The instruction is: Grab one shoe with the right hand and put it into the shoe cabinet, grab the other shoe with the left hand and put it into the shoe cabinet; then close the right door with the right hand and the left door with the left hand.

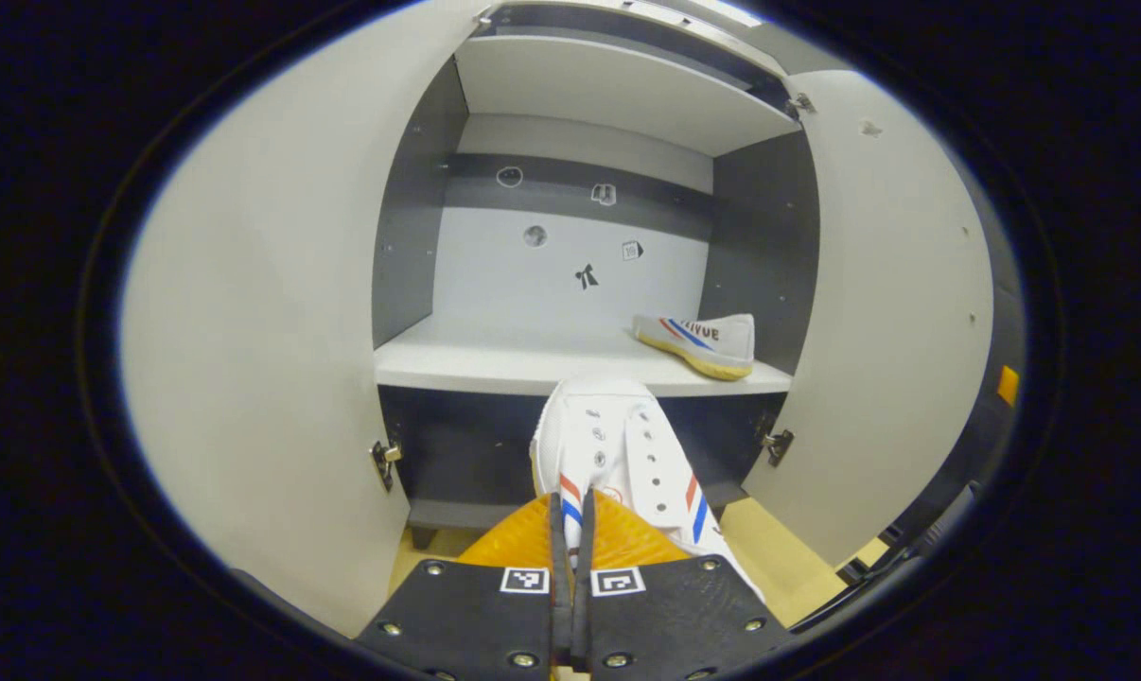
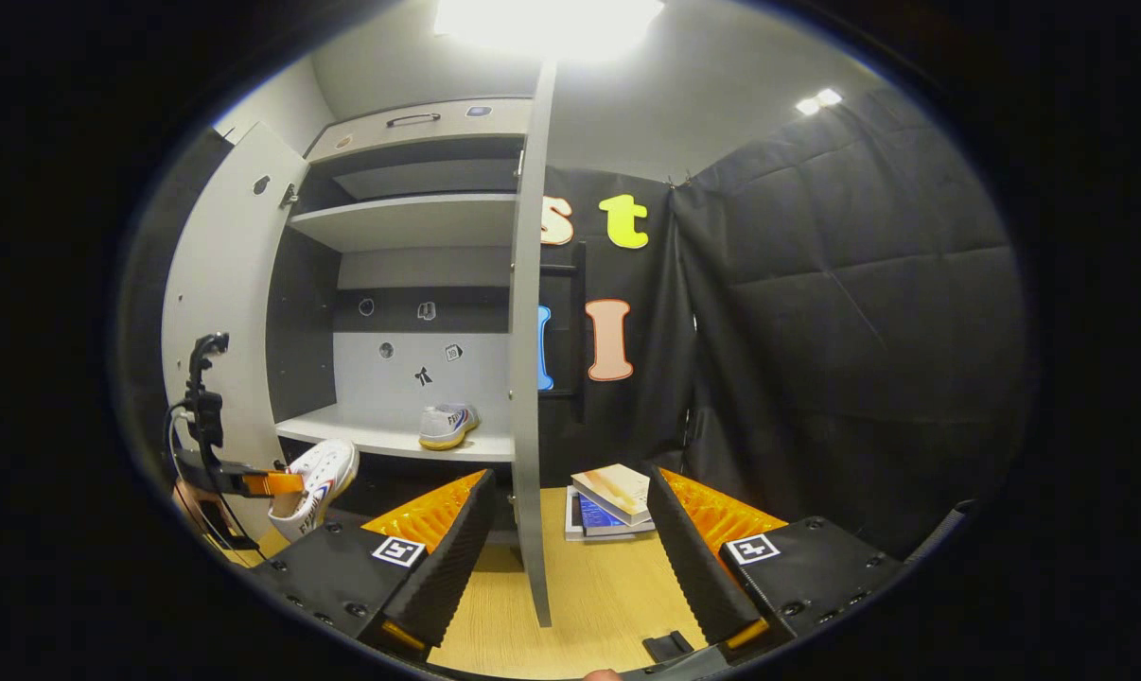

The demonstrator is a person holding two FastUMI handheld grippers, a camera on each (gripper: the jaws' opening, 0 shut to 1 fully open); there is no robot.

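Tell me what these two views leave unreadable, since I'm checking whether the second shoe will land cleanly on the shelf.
- Held shoe, left gripper view: its heel is hidden behind the left gripper.
- Shoe on the shelf, left gripper view: its far side faces away; in the right gripper view it is too small for detail.
- Stack of books, right gripper view: partly hidden by the right gripper's fingers.
- Cabinet bottom compartment, left gripper view: dark, blocked by the held shoe.

Left gripper view: close to the cabinet (image 1: 570, 284), facing straight into it between both open doors. Right gripper view: farther back, off to the right, facing the right door's (image 2: 525, 378) edge. Shared: cabinet interior, shelf (image 2: 391, 437).
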